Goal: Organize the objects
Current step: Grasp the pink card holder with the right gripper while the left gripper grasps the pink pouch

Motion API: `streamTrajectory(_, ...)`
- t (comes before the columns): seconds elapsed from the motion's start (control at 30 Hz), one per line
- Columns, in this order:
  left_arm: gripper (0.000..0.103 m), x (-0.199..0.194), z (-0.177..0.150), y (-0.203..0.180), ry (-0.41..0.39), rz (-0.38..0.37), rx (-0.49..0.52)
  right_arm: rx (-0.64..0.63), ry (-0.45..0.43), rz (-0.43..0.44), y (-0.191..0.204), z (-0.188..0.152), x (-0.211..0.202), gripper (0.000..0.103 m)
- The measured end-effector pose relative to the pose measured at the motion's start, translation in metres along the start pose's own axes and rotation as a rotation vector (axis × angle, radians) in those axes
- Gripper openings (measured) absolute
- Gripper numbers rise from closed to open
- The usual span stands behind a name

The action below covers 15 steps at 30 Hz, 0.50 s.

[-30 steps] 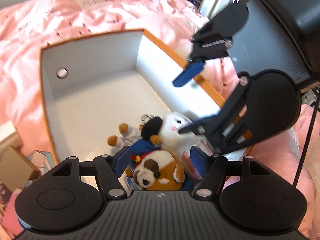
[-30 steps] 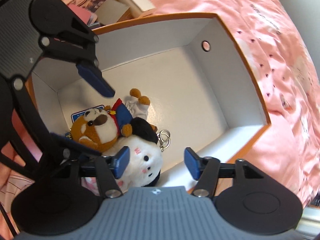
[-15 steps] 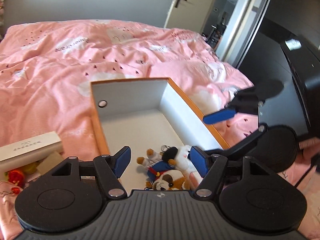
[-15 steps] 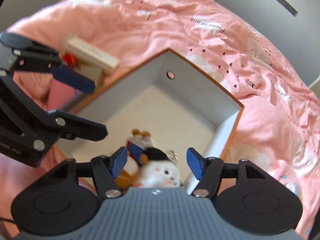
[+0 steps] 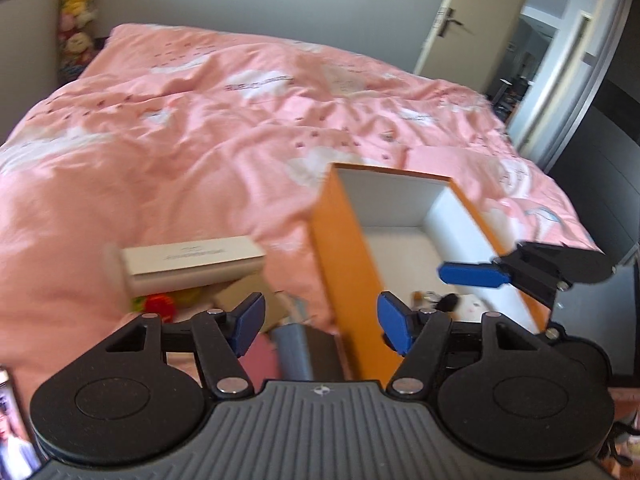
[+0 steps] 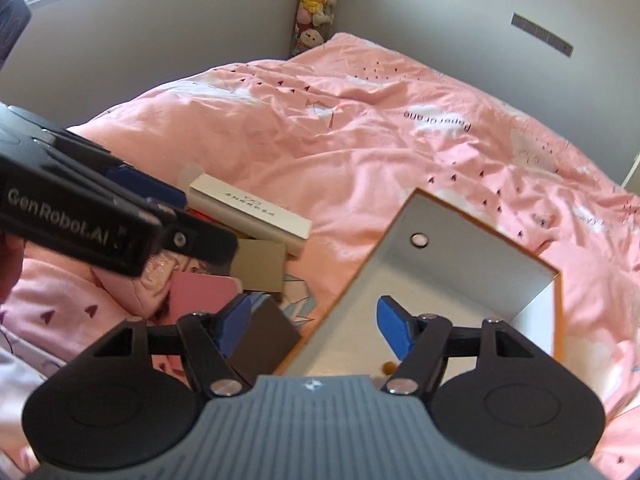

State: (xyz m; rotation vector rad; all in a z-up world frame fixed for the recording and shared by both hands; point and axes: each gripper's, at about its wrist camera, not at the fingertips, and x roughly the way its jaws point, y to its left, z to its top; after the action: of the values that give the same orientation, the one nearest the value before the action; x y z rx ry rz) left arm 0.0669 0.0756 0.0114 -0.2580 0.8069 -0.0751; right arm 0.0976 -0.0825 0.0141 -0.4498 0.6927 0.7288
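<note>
An orange box with a white inside (image 5: 344, 256) lies on the pink bed; it also shows in the right wrist view (image 6: 404, 276). Plush toys (image 5: 464, 304) lie at its near end, partly hidden. My left gripper (image 5: 320, 322) is open and empty, raised above the box's left wall. My right gripper (image 6: 314, 326) is open and empty above the box's near left corner; one of its blue fingers (image 5: 472, 274) shows over the box in the left wrist view. A long white box (image 5: 188, 264) lies left of the orange box, also in the right wrist view (image 6: 252, 208).
Loose items lie by the white box: a brown card box (image 6: 260, 266), a pink card (image 6: 204, 294), a dark box (image 6: 266, 332), a red toy (image 5: 158, 305). The pink duvet (image 5: 200, 128) spreads beyond. A door (image 5: 452, 20) and a dark wardrobe (image 5: 600, 152) stand at right.
Both grippers have lifted up and back out of the orange box, leaving the plush toys inside. The left gripper has swung left, toward the pile beside the box.
</note>
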Motion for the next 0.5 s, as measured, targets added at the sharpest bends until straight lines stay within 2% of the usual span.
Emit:
streamTrajectory(0.23,0.074,0.010,-0.001,0.038,0.066,0.098,-0.081,-0.026,0.065,0.060,0.028,0.014,0.033,0.053)
streamTrajectory(0.4,0.069,0.024,-0.010,0.047,0.144,0.102,-0.101,-0.066,0.132,0.098,0.039,0.016,0.053,0.046)
streamTrajectory(0.5,0.066,0.023,-0.014,0.049,0.154,0.096,-0.102,-0.070,0.140,0.119,0.043,0.016,0.061,0.046)
